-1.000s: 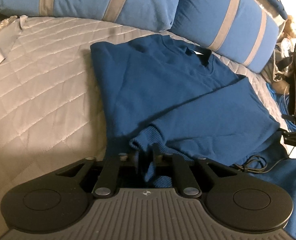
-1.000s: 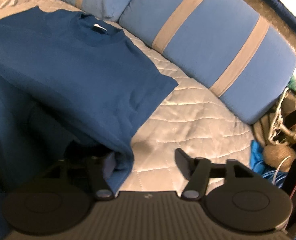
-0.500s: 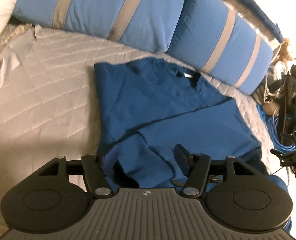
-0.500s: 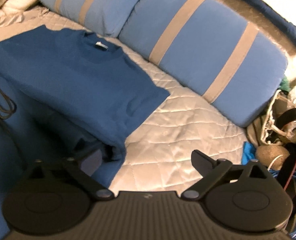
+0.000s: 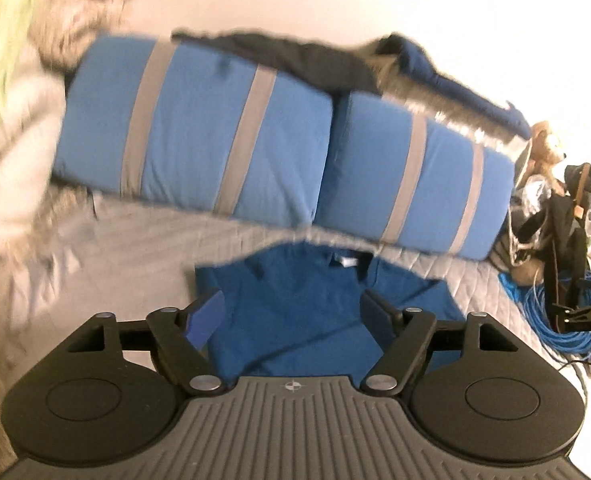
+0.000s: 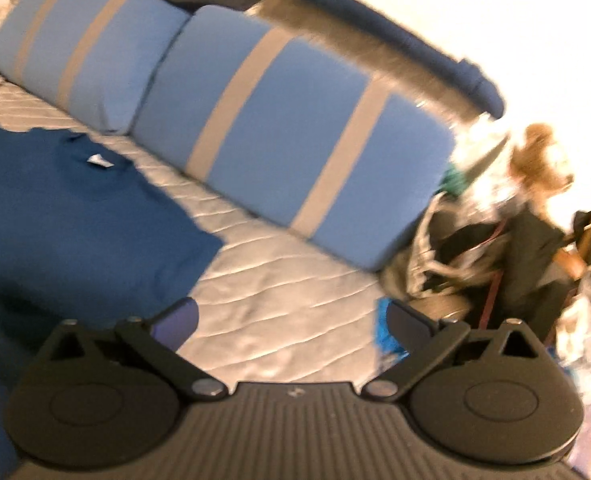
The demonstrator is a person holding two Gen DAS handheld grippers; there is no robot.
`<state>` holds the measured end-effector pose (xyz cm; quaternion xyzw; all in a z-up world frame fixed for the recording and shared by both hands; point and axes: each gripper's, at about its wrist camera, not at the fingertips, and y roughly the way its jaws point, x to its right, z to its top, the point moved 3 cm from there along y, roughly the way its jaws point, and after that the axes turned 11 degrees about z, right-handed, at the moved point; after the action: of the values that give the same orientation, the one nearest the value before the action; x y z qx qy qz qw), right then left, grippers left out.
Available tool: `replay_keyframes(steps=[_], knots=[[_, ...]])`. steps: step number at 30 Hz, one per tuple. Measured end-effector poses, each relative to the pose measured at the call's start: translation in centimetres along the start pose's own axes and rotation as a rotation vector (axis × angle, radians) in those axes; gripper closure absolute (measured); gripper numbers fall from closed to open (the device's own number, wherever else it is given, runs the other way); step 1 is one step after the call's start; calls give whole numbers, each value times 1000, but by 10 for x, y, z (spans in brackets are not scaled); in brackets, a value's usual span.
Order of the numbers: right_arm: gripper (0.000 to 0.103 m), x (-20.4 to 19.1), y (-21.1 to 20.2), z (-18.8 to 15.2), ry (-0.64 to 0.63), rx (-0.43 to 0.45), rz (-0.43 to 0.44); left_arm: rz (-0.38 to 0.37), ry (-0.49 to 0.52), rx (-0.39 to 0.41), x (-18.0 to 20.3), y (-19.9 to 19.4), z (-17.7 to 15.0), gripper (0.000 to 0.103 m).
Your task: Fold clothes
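Note:
A dark blue sweater (image 5: 295, 308) lies flat on the grey quilted bed (image 5: 127, 240), neck label toward the pillows, sleeves folded in over the body. My left gripper (image 5: 293, 312) hangs above it with jaws still opening and nothing between the pads; the cloth lies well below them. In the right wrist view the sweater (image 6: 75, 216) fills the left side. My right gripper (image 6: 291, 318) stands wide open and empty over bare quilt (image 6: 287, 300) to the right of the sweater's edge.
Two blue pillows with grey stripes (image 5: 279, 148) lean along the back of the bed. Dark clothes (image 5: 295, 56) lie on top of them. Right of the bed sit a heap of bags (image 6: 475, 248), a teddy bear (image 6: 543, 160) and coiled blue cable (image 5: 555, 320).
Both grippers let go of the sweater, opened and rose away from it. The sweater now looks smaller and lies flat below; more of the pillows and wall shows.

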<state>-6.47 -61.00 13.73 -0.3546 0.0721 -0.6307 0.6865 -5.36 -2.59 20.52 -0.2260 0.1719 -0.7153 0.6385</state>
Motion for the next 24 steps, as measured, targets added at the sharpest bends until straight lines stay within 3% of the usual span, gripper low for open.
replay_keyframes(steps=[9, 16, 20, 24], knots=[[0, 26, -41, 24, 38, 120, -103, 47, 45, 187, -8, -67, 36, 27], [0, 72, -111, 43, 172, 330, -159, 79, 44, 284, -22, -122, 52, 26], [0, 106, -159, 46, 325, 462, -130, 72, 50, 327, -26, -153, 57, 26], [0, 138, -199, 37, 468, 546, -5, 70, 70, 354, -28, -183, 52, 26]])
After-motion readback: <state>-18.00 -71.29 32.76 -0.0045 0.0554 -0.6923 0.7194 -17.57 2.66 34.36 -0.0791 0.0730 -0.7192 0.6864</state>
